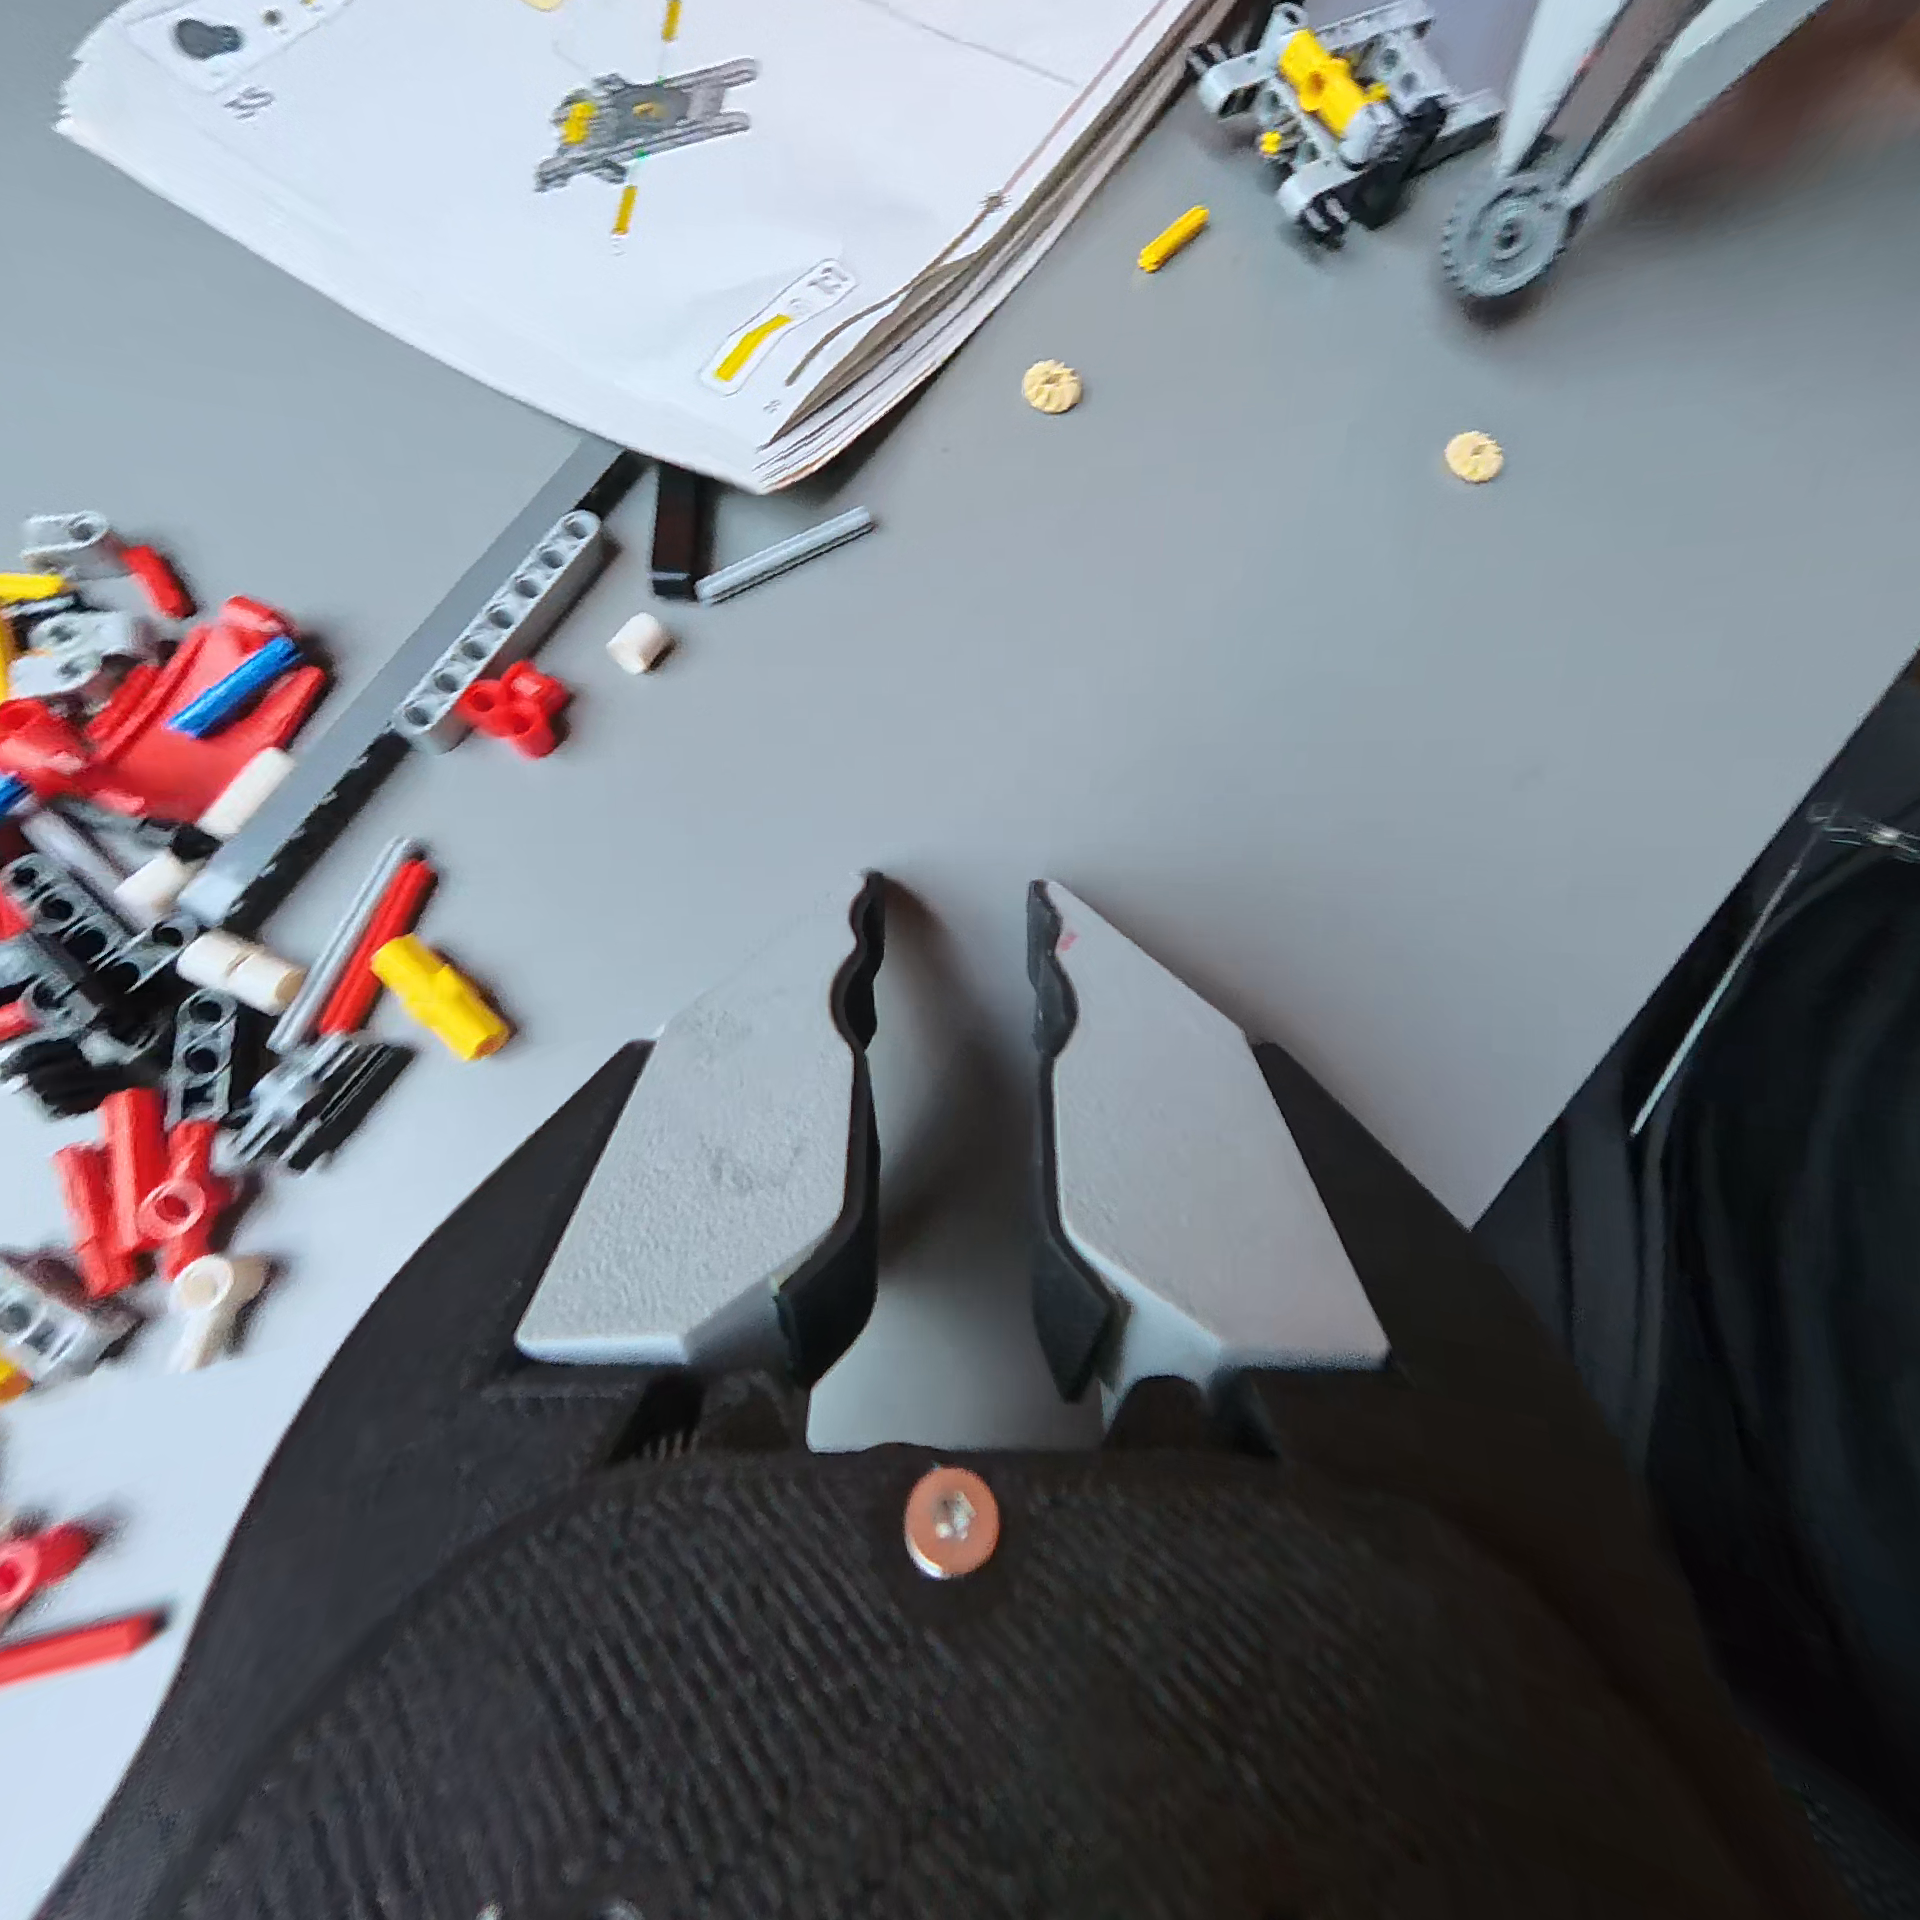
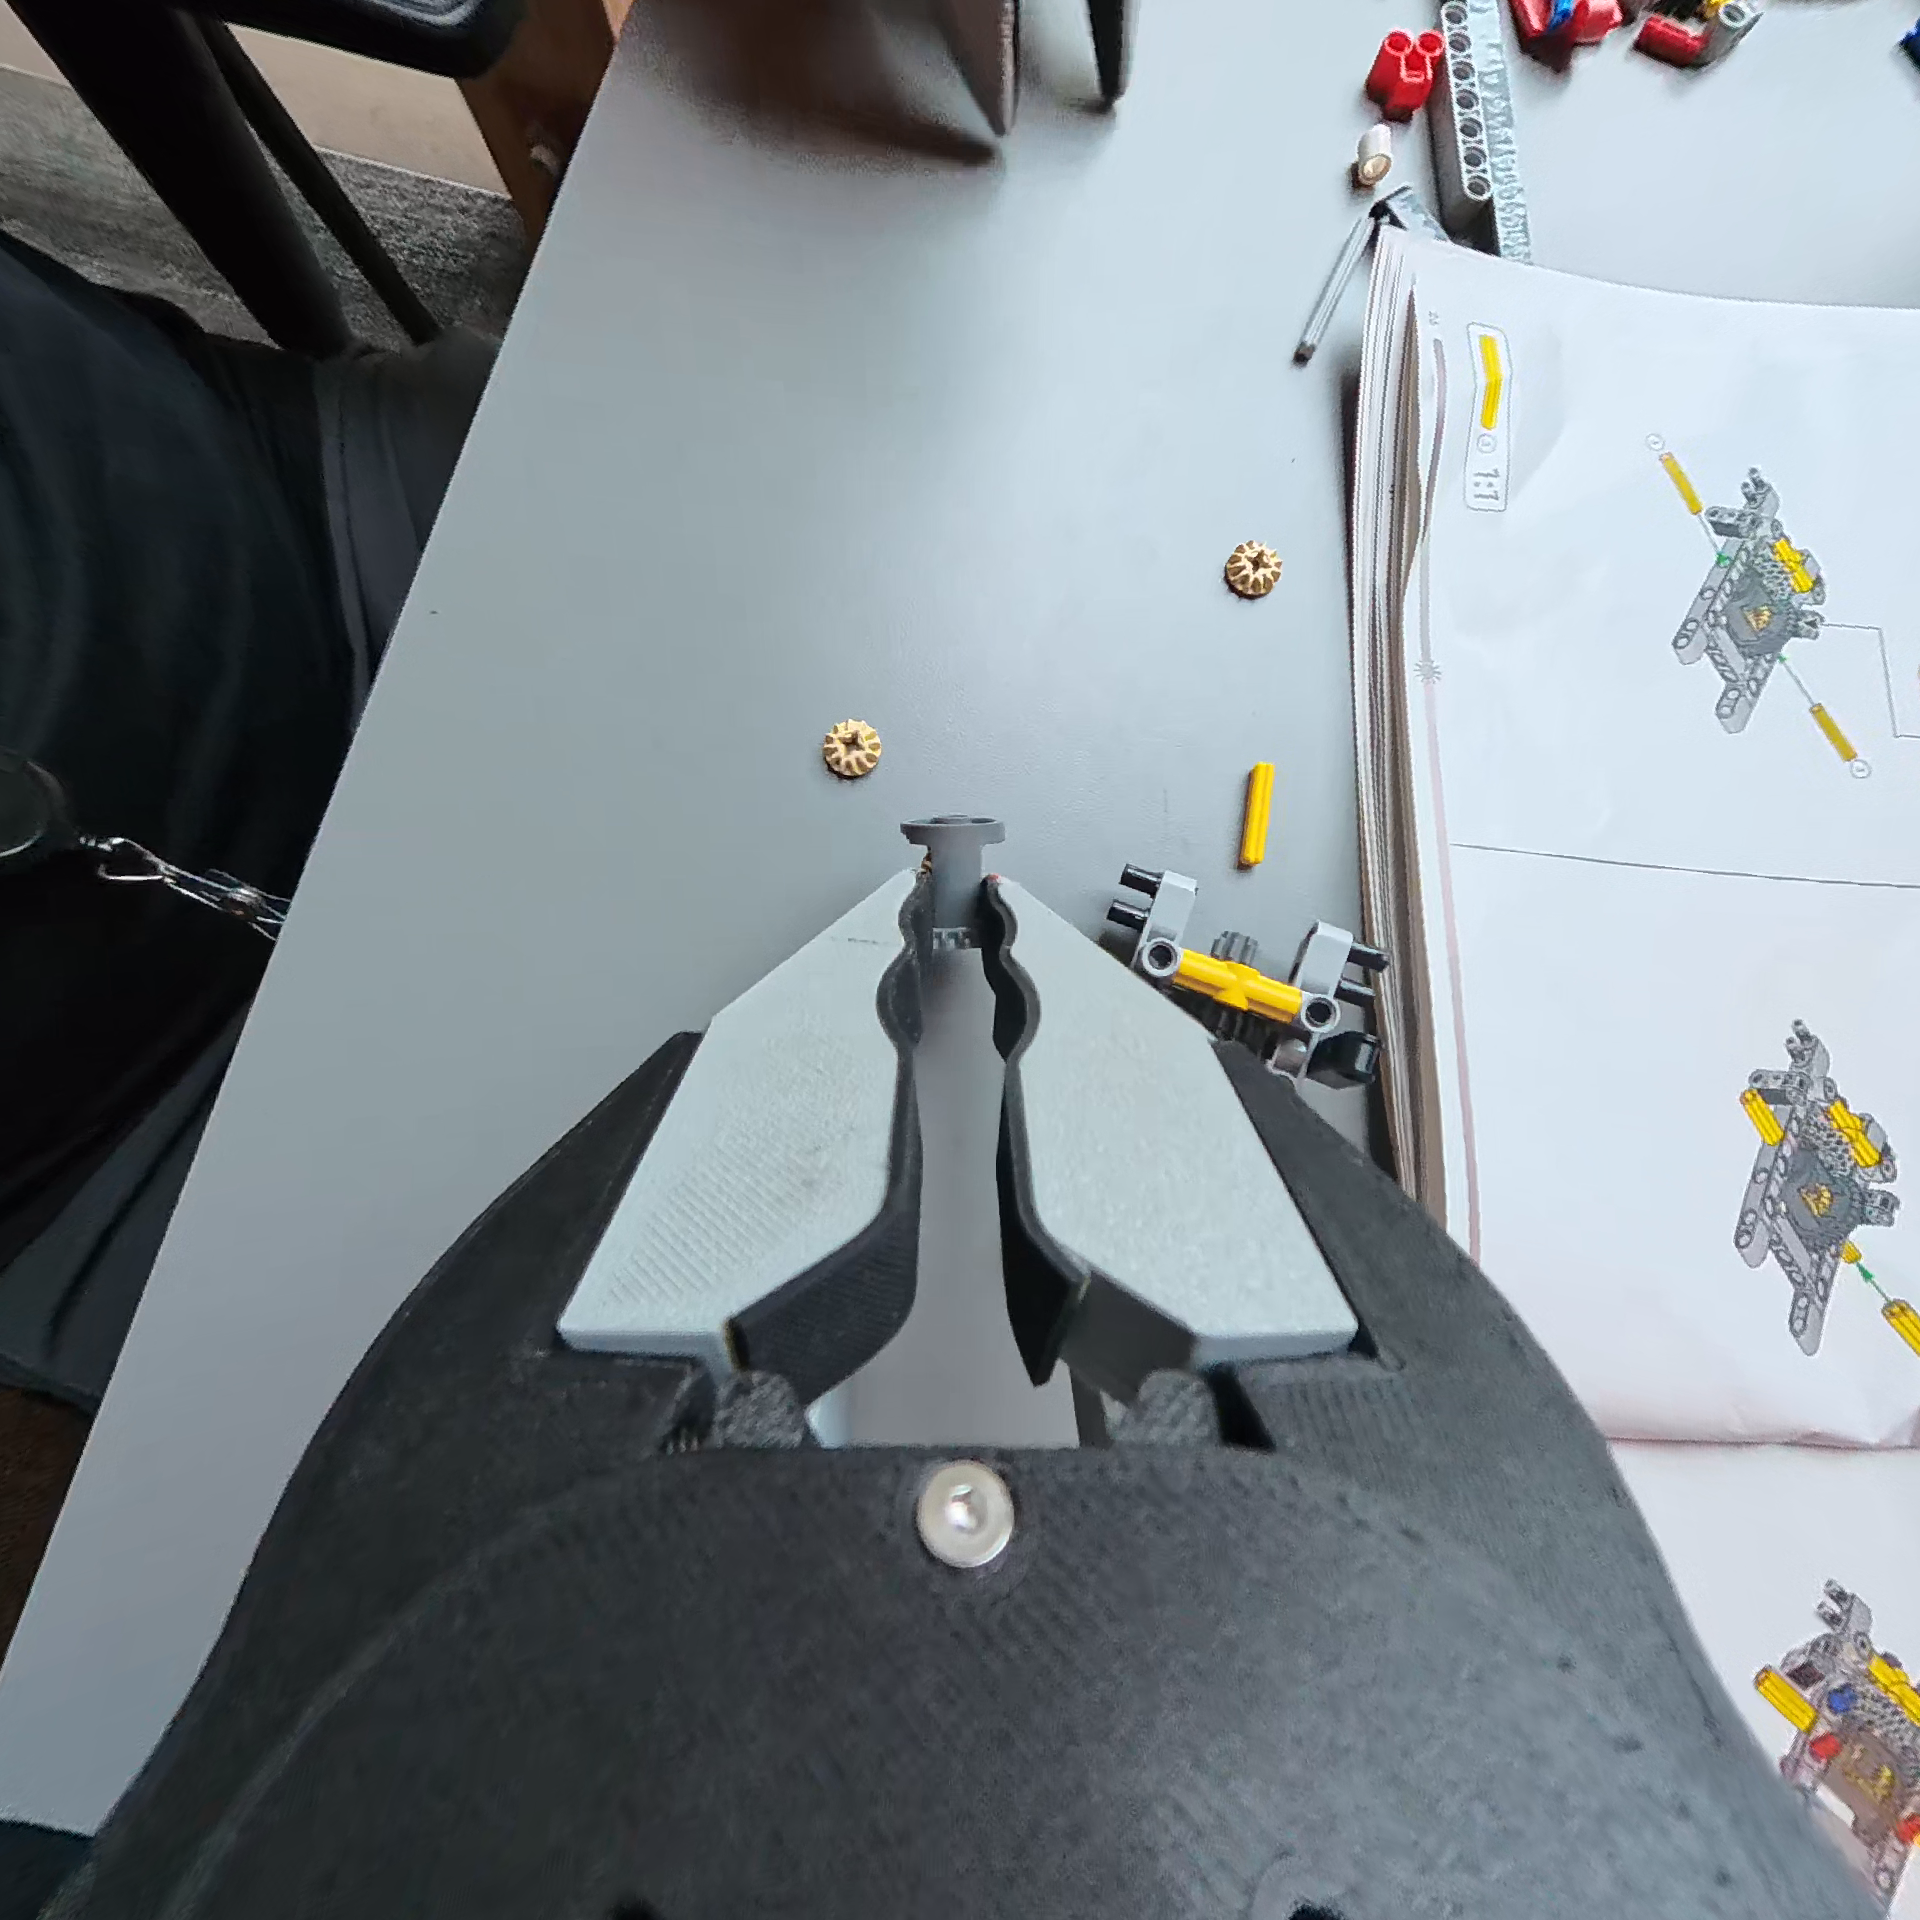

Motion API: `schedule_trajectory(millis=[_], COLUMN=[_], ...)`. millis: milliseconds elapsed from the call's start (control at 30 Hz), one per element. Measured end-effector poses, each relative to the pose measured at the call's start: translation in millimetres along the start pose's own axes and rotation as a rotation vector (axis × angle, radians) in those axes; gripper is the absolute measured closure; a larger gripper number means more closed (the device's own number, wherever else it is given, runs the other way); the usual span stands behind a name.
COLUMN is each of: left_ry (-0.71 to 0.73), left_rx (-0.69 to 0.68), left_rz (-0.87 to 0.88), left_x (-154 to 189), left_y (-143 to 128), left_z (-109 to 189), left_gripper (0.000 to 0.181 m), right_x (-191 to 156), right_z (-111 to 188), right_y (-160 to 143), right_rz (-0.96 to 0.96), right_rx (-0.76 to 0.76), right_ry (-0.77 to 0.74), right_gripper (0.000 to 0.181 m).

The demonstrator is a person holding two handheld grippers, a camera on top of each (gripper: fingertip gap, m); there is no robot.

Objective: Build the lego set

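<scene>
Fingers of the right gripper (image 2: 953, 883): closed on a dark grey gear (image 2: 953, 847), pinched at the tips above the grey table (image 2: 727, 468). Left gripper (image 1: 954, 894): fingers parted by a moderate gap, nothing between them, over bare table near its edge.

Beside the right fingertips: grey-and-yellow assembly (image 2: 1252, 982), against the manual (image 2: 1662, 831). Beyond the gear: two tan gears (image 2: 852, 748) (image 2: 1254, 569), well apart; yellow axle (image 2: 1256, 815) between them and the manual. Far corner of the manual: grey beam (image 2: 1475, 114), grey axle (image 2: 1335, 286), white bush (image 2: 1374, 154), red connector (image 2: 1403, 68). Left of the left gripper: loose heap of parts (image 1: 135, 935), red, black, grey, yellow, white, blurred.
</scene>
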State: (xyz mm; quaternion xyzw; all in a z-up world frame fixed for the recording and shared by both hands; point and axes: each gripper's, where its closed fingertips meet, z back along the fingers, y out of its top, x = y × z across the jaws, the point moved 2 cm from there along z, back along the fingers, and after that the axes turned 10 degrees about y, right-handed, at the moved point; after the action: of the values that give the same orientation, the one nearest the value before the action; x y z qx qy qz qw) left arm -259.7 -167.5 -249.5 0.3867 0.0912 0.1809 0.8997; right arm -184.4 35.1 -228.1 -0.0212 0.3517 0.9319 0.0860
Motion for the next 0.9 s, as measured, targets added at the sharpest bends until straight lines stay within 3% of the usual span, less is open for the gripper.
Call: schedule_trajectory(millis=[367,500,900], left_ry=[-0.139,-0.148,-0.177], left_rx=[0.003,0.0,-0.01], left_rz=[-0.145,-0.182,-0.15], left_x=[61,68,67], left_y=[28,29,29], left_z=[-29,-33,-33], left_gripper=[0.161,0.181,0.181], right_x=[-3,-3,-4], right_z=[-4,-5,-9], right_y=[3,2,1], right_rz=[-0.038,-0.029,0.021], right_rx=[-0.001,-0.015,-0.06], right_ry=[0.027,0.019,-0.023], right_gripper=[0.175,0.175,0.175])
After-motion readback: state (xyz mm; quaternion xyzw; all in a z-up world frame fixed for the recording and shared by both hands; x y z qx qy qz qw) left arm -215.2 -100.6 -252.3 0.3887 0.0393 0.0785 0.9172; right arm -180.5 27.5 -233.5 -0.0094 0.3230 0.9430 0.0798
